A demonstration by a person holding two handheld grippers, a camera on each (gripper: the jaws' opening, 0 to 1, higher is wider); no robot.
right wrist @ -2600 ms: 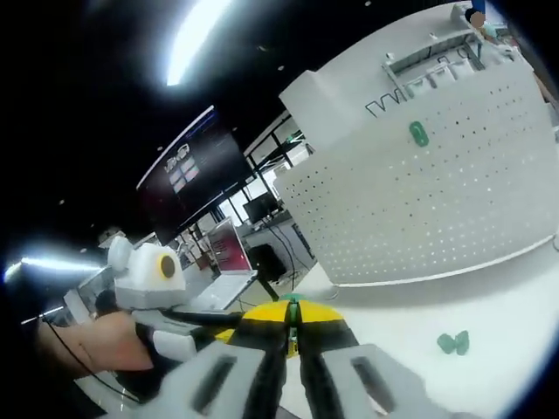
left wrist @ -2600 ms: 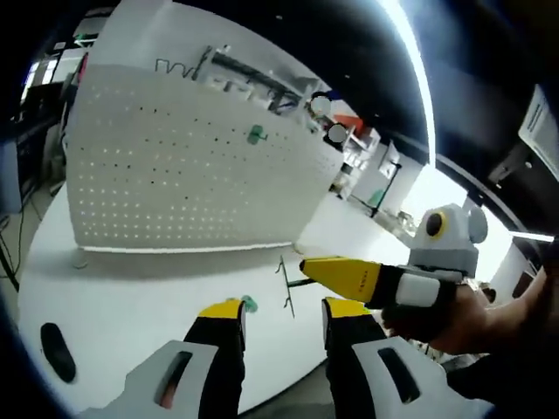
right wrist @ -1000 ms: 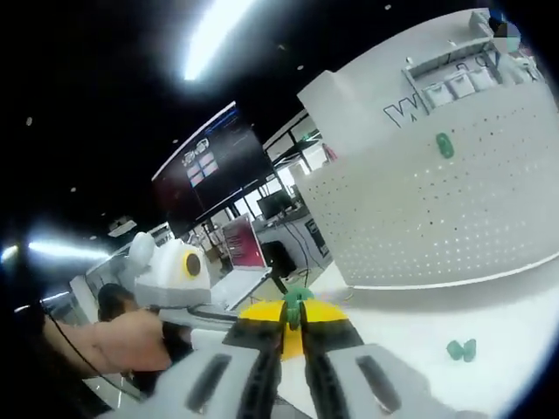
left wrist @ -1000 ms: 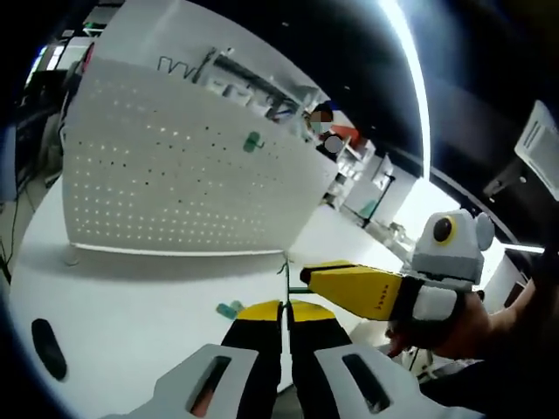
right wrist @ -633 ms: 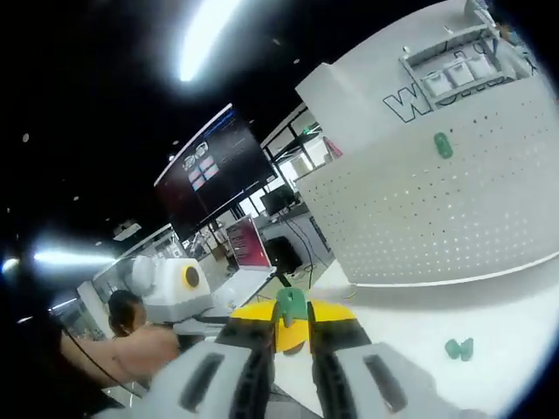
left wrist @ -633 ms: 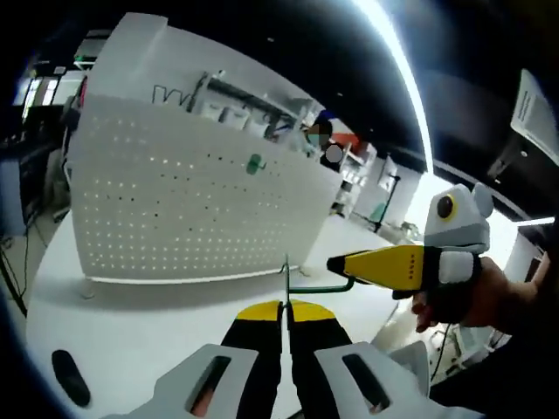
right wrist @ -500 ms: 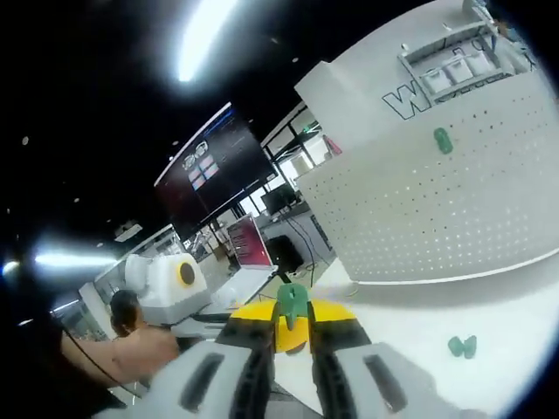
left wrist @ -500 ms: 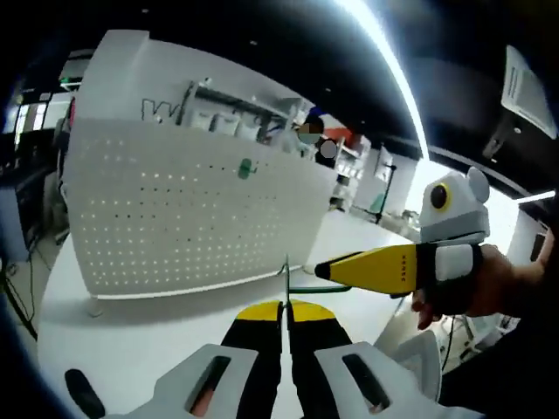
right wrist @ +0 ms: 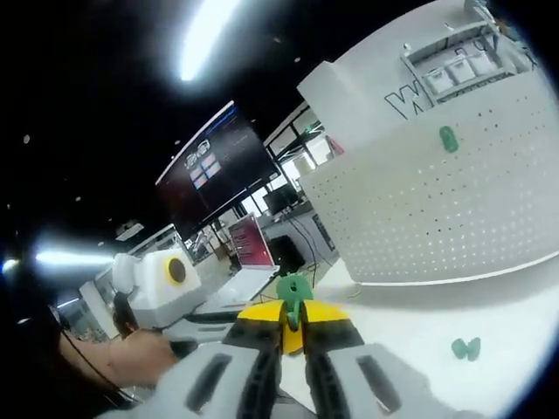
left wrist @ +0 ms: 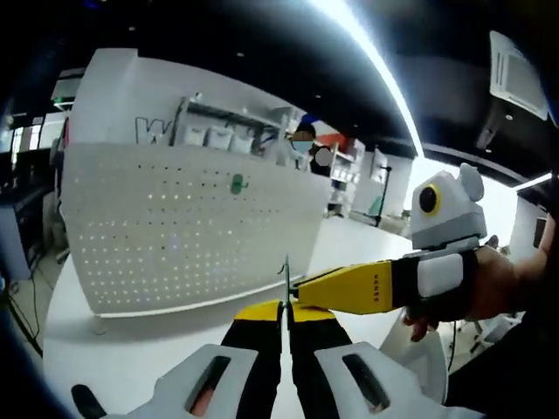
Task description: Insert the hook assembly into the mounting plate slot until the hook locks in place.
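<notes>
In the left gripper view my left gripper (left wrist: 285, 307) is shut on a thin upright metal wire hook (left wrist: 285, 278). My right gripper (left wrist: 301, 285) reaches in from the right, held by a hand, its yellow tips right beside the wire. In the right gripper view my right gripper (right wrist: 292, 319) is shut on a small green plastic piece (right wrist: 294, 289) that sticks up past the jaws. The left gripper's white body (right wrist: 162, 279) and a hand sit low at the left. A white pegboard (left wrist: 183, 231) stands behind, with a green clip (left wrist: 237, 182) fixed to it.
The white table (right wrist: 419, 327) runs in front of the pegboard (right wrist: 437, 201), whose green clip (right wrist: 448, 138) sits high up. Two loose green pieces (right wrist: 465, 348) lie on the table at the right. Shelves, screens and people stand far behind.
My left gripper went from open to shut on the wire hook. My right gripper pulled back with the green piece, then came in again until its tips reached the wire.
</notes>
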